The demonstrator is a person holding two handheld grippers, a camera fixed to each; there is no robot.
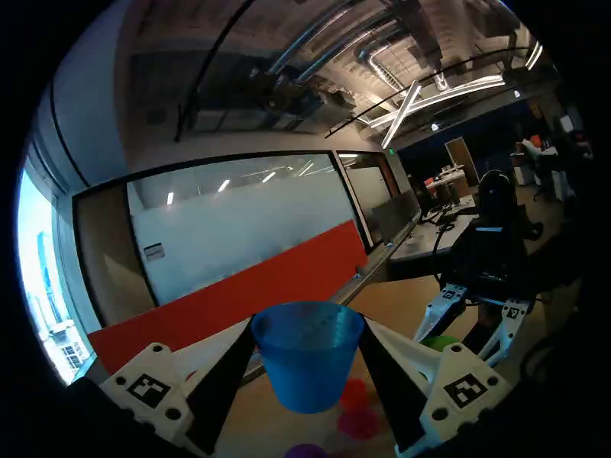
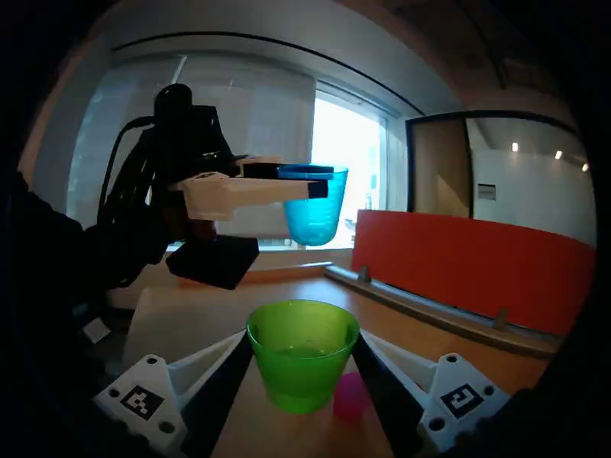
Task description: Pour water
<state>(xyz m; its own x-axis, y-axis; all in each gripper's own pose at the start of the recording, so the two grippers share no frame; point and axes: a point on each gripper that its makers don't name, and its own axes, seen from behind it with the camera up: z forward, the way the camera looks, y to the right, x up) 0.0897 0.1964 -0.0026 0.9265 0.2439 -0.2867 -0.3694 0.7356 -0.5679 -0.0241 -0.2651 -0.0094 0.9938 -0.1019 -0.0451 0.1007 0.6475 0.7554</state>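
Left hand-held gripper (image 1: 308, 336) clamped the upright blue cup (image 1: 308, 370), high beyond the green cup (image 2: 302, 370) pinched in the right hand-held gripper (image 2: 302, 343).

Near bottom edge: purple thing (image 1: 305, 451) cut off, shape unclear. Behind the blue cup (image 1: 308, 353): red disc (image 1: 353, 392) and pink disc (image 1: 359, 422), both partly hidden. Blue cup's contents: cannot tell. Near right, pink block (image 2: 350, 395) half hidden behind green cup (image 2: 302, 353). Far left, wall label (image 1: 153, 251) too small to read.
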